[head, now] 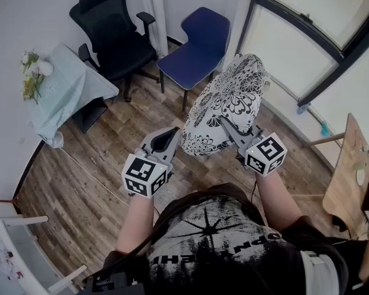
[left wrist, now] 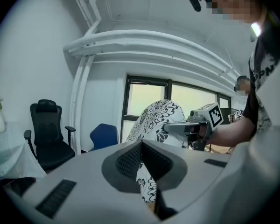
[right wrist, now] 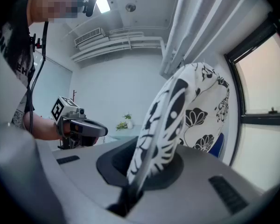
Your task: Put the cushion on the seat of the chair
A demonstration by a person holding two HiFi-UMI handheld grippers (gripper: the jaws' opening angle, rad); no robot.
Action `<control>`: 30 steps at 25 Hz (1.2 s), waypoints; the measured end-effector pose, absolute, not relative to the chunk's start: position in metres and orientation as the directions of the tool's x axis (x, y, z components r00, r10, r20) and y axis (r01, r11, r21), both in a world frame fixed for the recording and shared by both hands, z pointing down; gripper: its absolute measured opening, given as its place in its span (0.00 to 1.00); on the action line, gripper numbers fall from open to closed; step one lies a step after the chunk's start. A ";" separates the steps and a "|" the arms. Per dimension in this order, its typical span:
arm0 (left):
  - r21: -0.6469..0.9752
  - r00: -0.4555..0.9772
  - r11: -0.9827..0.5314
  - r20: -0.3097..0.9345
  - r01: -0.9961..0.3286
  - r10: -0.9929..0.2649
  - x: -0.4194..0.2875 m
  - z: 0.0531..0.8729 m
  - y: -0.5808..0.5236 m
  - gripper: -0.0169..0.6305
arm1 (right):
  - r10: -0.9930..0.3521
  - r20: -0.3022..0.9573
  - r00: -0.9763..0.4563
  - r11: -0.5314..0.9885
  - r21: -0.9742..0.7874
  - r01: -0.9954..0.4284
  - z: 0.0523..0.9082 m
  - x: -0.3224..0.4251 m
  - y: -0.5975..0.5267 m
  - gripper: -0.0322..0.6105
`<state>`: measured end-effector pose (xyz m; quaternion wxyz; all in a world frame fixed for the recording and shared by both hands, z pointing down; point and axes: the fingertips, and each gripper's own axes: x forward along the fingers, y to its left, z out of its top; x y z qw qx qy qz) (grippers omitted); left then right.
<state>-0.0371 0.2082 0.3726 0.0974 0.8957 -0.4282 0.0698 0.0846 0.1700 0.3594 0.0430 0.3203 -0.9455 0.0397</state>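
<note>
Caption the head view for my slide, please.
Left hand-held gripper and right hand-held gripper hold a black-and-white floral fabric cushion above wood floor, before a blue armless chair.

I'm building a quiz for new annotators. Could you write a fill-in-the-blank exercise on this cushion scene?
1. The cushion has a white cover with a black ___ print.
2. The left gripper and the right gripper are ___ shut on the cushion.
3. Beside the black office chair stands a ___ chair with an empty seat.
Missing words: floral; both; blue.
</note>
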 end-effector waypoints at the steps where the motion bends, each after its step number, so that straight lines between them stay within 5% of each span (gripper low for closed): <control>1: 0.117 0.623 -0.613 0.207 -0.782 -0.755 -0.037 0.372 0.209 0.05 | -0.601 0.109 -0.792 0.793 -0.043 -0.608 0.359 0.084 0.171 0.09; 30: 0.136 0.597 -0.582 0.219 -0.802 -0.772 -0.049 0.392 0.187 0.05 | -0.544 0.163 -0.823 0.831 -0.031 -0.555 0.377 0.077 0.161 0.09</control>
